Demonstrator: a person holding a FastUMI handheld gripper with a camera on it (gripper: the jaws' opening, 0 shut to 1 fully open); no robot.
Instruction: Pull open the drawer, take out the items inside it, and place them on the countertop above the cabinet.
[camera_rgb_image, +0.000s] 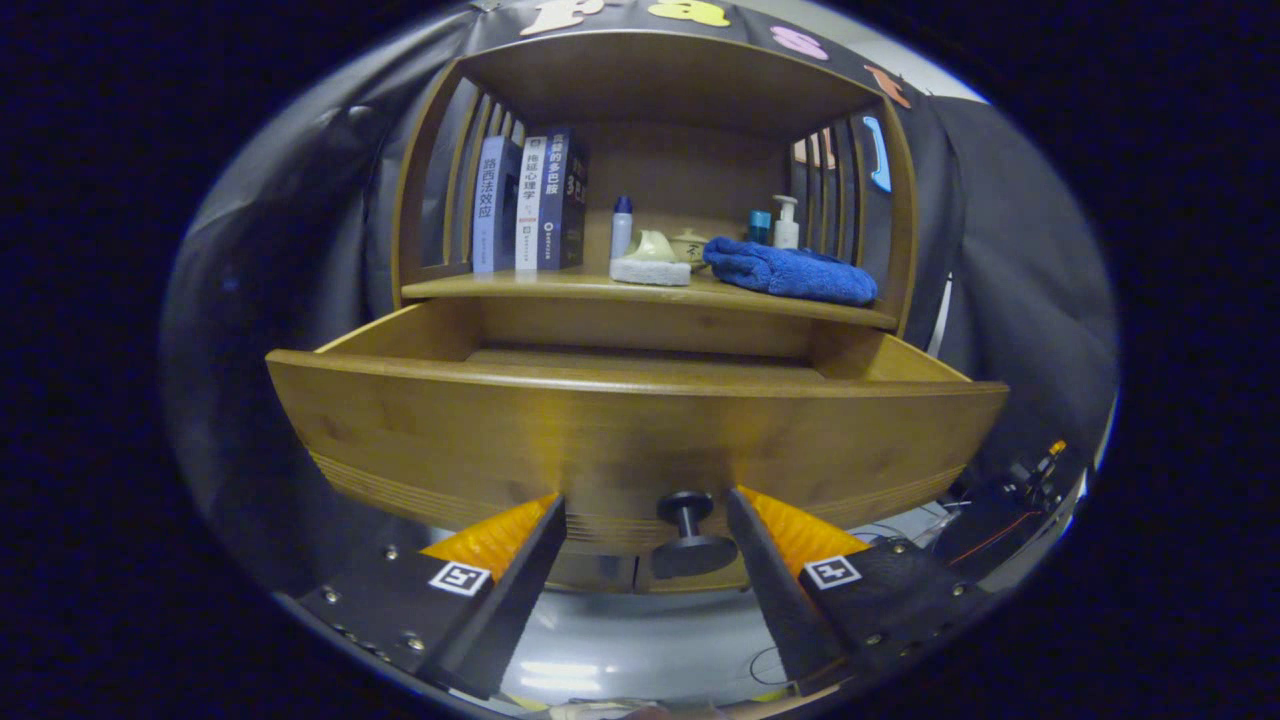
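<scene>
Gripper view: the drawer (640, 420) is pulled well out of the cabinet, its front panel spanning the centre of the frame. Its dark knob (692, 535) sits at lower centre, between the two fingers of the gripper (645, 510). The fingers stand apart w/ gaps on both sides of the knob, neither one pressing on it, so the claw is released, holding nothing. The fingertips lie close to the drawer front.

Above the drawer, upper centre, the countertop (560, 287) carries books (530, 205) at upper left, a small bottle (621, 226), a white sponge-like block (650, 271), a pale ceramic piece (652, 247), a blue towel (790, 272) to the right, and a pump bottle (786, 222) behind the towel.

The drawer's inside is seen only as a thin strip of floor past the front edge; whether anything lies in it can't be told from this low angle.

Judgement: the pull-open step looks about done; next is reaching in. To do that well the person should back the fingers off the knob w/o bumping it, lift the gripper up over the front panel, and tilt it down so the camera sees the drawer floor before committing to a grasp. Fingers should stay wide on the way in, clear of the drawer's side walls. For placing, the bare patch of countertop between the books and the small bottle looks like the easiest spot; the right side is crowded by the towel.
</scene>
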